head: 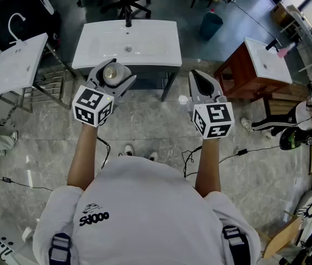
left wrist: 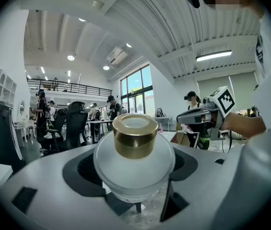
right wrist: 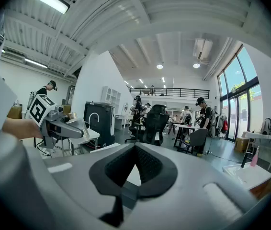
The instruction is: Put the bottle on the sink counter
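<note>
A round white bottle [head: 111,73] with a gold cap sits between the wide-set jaws of my left gripper [head: 114,72], which is shut on it. In the left gripper view the bottle [left wrist: 134,152] fills the space between the pads and its gold cap points forward. The gripper hovers just in front of the white sink counter [head: 156,48], above the floor. My right gripper [head: 197,75] hangs level beside it to the right, its fingers meeting at a point with nothing in them; in its own view the black pads [right wrist: 150,169] touch at the tips.
A black faucet [head: 128,18] stands at the back of the sink counter. A second white sink [head: 18,65] is at the left, a wooden-cabinet sink [head: 261,62] at the right. A teal bin [head: 210,24] and office chairs stand behind. Cables cross the floor.
</note>
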